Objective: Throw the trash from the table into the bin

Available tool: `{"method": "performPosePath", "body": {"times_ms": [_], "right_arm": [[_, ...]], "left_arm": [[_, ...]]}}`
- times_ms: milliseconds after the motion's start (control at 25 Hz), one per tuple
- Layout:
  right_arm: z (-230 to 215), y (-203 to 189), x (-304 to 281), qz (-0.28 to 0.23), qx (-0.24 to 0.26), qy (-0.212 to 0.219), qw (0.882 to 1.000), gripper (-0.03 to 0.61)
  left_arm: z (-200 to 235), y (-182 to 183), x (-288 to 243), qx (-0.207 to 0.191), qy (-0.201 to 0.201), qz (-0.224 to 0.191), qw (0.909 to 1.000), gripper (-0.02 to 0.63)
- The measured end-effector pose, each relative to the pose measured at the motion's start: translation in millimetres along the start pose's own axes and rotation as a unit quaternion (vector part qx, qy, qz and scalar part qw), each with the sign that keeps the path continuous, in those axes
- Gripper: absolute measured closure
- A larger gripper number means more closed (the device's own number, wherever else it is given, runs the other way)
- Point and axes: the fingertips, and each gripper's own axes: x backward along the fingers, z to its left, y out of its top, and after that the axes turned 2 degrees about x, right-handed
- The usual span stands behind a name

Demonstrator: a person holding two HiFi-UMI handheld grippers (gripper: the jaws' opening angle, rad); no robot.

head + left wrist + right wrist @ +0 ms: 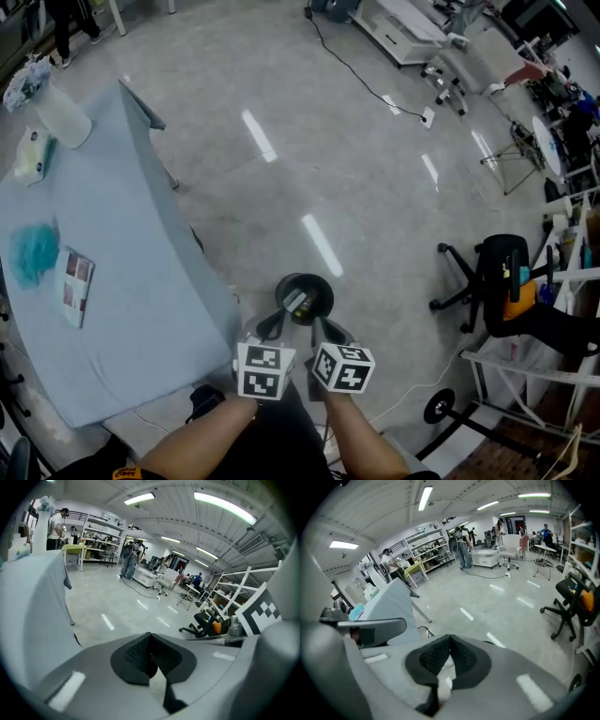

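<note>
Head view has the bin on the bare floor directly ahead of me. It is a round black tub, and a pale scrap lies inside it. My left gripper and right gripper sit side by side just on my side of the bin, both tilted down toward its mouth. I judge they are held there because that is the drop point.

Left gripper view shows the ribbed black pads of the left gripper pressed together at their tips with nothing caught between them. Right gripper view shows the right gripper pinched together the same way and also empty. With both tools closed on nothing, I take it they carry nothing to the bin.

The table stands to the left of the bin, its near corner close to the rim. The trash lies well away from the bin, toward the table's far side. There is a fluffy teal wad, loose and light-looking, and just beside it, on the bin's side, a flat printed booklet. The cloth-covered table also shows at the left in the right gripper view. By my reckoning these pieces are not yet binned, so the job is only partly done.
</note>
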Motion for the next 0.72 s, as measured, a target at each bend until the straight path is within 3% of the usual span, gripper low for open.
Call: {"method": "performPosePath", "body": {"times_ms": [400, 720], "right_arm": [[48, 28, 68, -0.039, 0.071, 0.021, 0.997, 0.577], [99, 67, 103, -0.089, 0.096, 0.045, 0.990, 0.577]], "left_arm": [[-3, 62, 76, -0.018, 0.008, -0.066, 0.9977, 0.606], [20, 77, 132, -0.006, 0.026, -0.098, 0.9948, 0.606]]}}
